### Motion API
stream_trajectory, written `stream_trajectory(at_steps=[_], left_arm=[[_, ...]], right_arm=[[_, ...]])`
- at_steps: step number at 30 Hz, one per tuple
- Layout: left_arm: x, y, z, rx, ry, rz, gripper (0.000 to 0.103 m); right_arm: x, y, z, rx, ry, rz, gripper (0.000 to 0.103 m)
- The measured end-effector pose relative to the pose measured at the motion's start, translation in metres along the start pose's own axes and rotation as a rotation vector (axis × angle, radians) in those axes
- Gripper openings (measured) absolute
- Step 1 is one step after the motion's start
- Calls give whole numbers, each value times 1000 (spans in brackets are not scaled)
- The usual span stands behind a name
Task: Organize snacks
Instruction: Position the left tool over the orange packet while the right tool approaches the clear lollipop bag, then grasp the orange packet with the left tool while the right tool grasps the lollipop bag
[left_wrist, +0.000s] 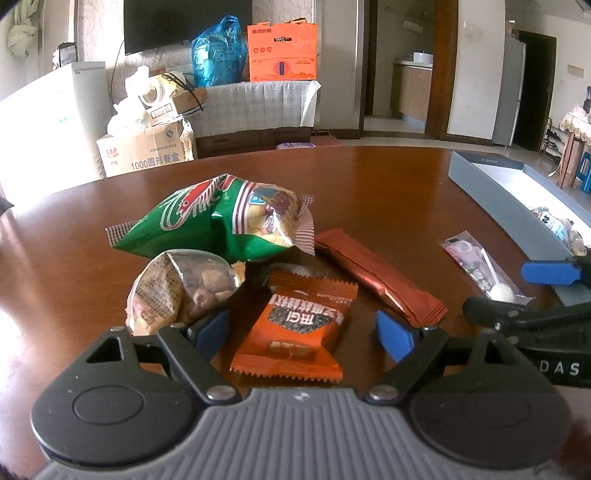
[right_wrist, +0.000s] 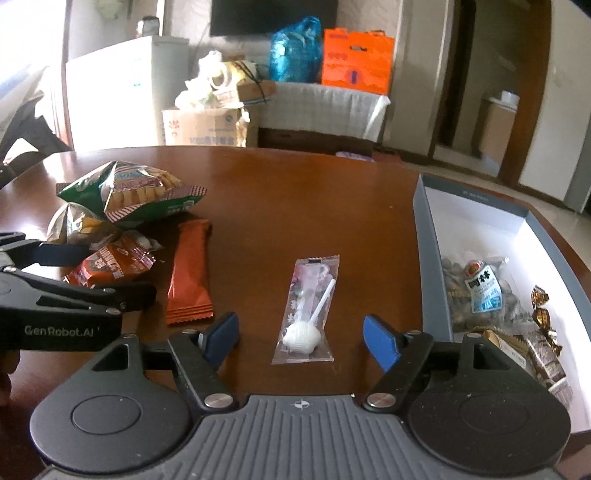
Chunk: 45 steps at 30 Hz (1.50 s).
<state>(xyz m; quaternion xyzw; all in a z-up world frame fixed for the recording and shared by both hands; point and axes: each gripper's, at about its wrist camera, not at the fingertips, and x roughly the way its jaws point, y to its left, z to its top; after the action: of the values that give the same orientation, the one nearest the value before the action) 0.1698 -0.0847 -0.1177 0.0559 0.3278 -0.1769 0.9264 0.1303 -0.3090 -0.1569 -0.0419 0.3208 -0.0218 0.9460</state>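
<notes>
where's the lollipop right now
The lollipop lies flat on the table, centred ahead of the open right gripper, between the brown bar on its left and the box on its right.

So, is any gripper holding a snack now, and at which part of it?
Nothing is held. The left gripper is open around the orange packet, not closed on it. The right gripper is open around the lollipop, which lies on the table.
</notes>
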Motion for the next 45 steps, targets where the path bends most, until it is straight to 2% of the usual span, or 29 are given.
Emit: stream_trajectory(at_steps=[4, 8, 9, 14, 20, 27, 28, 31, 33, 35, 37, 40, 45], left_arm=[[1, -1, 0, 0, 0, -5, 86], [1, 0, -1, -5, -1, -9, 86], [0, 0, -2, -3, -1, -10, 86], [1, 1, -1, -16, 1, 2, 86], [-1, 4, -1, -32, -7, -22, 86], [-1, 4, -3, -6, -3, -20, 86], [-2, 4, -4, -1, -2, -24, 86], [-3, 2, -3, 8, 0, -26, 86], [-3, 1, -3, 6, -1, -26, 86], [-3, 0, -3, 7, 0, -26, 86], [-3, 1, -3, 8, 0, -26, 86], [-3, -1, -4, 15, 1, -28, 86], [-3, -4, -5, 16, 1, -30, 86]], right_arm=[[-1, 0, -1, -10, -10, 4, 74], [-3, -3, 0, -15, -18, -4, 59], [-3, -3, -1, -19, -18, -2, 59], [-4, -3, 0, -24, -17, -2, 59], [-4, -3, 0, -19, -9, 1, 59], [-6, 2, 1, -43, -17, 27, 60], [-9, 2, 1, -44, -27, 26, 61], [-23, 1, 7, -45, -70, 17, 71], [-31, -2, 9, -38, -95, 15, 72], [-34, -6, 9, -10, -112, 52, 72], [-30, -10, 7, 31, -98, 79, 71], [-20, -9, 0, 50, -57, 73, 68], [-12, 4, -9, -40, -44, 25, 68]])
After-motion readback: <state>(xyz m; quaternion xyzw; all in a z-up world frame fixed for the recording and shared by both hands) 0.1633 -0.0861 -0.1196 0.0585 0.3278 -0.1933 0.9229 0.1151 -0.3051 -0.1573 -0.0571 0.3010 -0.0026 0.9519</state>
